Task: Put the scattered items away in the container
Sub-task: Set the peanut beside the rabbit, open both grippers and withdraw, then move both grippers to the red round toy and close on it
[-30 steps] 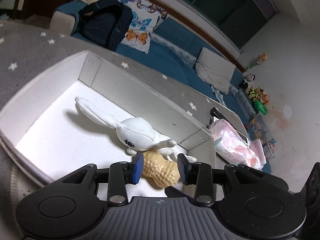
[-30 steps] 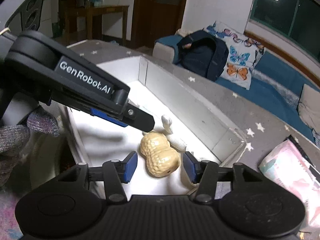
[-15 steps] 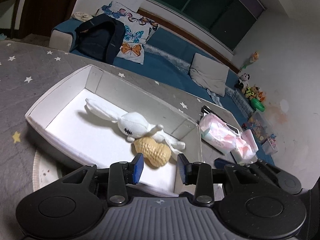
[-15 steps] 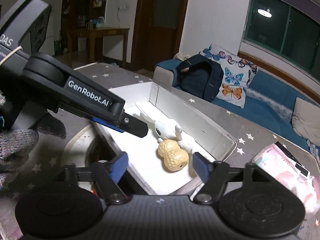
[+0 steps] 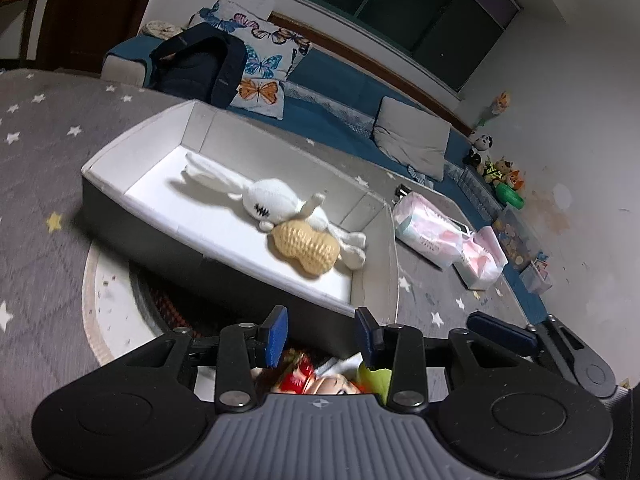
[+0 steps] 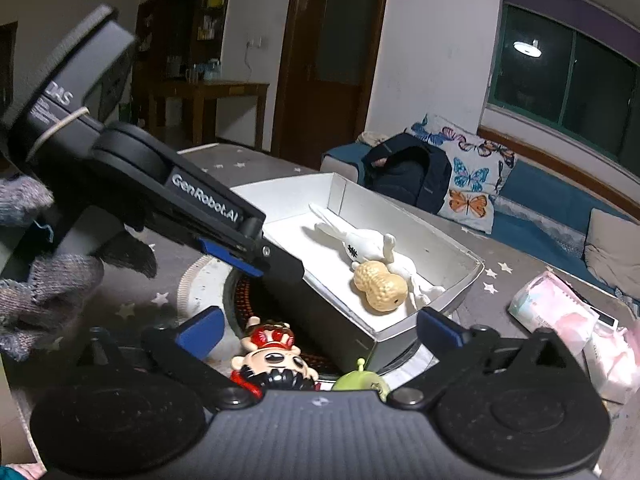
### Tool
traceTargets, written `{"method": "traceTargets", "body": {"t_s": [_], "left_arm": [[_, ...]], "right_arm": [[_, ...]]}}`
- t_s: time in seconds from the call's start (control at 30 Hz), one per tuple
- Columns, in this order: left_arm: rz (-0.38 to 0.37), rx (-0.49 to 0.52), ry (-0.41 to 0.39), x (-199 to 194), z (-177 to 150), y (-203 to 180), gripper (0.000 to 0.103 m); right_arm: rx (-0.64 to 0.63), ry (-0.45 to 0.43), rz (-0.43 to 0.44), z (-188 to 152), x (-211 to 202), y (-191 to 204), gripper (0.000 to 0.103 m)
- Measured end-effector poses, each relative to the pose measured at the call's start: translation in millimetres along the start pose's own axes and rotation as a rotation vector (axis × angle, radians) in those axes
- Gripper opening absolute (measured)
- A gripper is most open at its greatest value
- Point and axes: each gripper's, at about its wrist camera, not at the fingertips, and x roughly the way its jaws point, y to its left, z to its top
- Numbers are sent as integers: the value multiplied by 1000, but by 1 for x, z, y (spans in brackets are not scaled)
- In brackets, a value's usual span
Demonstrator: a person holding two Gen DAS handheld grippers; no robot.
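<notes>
A white open box (image 5: pixel 120 168) (image 6: pixel 448 248) sits on the grey star-patterned surface. Inside it lie a white plush rabbit (image 5: pixel 272 198) (image 6: pixel 362 242) and a tan peanut toy (image 5: pixel 308 248) (image 6: pixel 380 286). In front of the box lie a doll with a red crown (image 6: pixel 274 354) (image 5: pixel 304 376) and a green toy (image 6: pixel 360 380) (image 5: pixel 376 380). My left gripper (image 5: pixel 321 334) is open and empty, above the doll. My right gripper (image 6: pixel 318 326) is wide open and empty, above the doll and green toy.
A round mat (image 5: pixel 108 300) lies under the box's near side. Pink tissue packs (image 5: pixel 432 232) (image 6: pixel 560 312) lie right of the box. A blue sofa (image 5: pixel 340 120) with a dark backpack (image 5: pixel 200 64) and butterfly pillows stands behind.
Both grippers have pulled back from the box. The right gripper has let go of the peanut, which lies in the box, and opened wide. The doll and green toy came into view.
</notes>
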Motion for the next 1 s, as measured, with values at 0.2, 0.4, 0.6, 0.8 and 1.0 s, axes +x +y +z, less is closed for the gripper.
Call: {"method": "traceTargets", "body": {"t_s": [0.2,0.4,0.6,0.8,1.0], "left_arm": [[-20,-8,24,-4,-18,3,39],[-53,22,63,-10,-40,-5,39],[-87,37,98,-15,-59,-14,39],[-110,40,152,-7,-75,-19,39],[-128,37,177,4,-78,-24,39]], "right_arm": [[7,-28,3,-15,-12,9,103],[42,23,26,-37,-18,12,103],[73,92,30,-57,-17,13,103],[102,140,39,-72,-10,18,94],[161,163,42,-81,-5,15,82]]}}
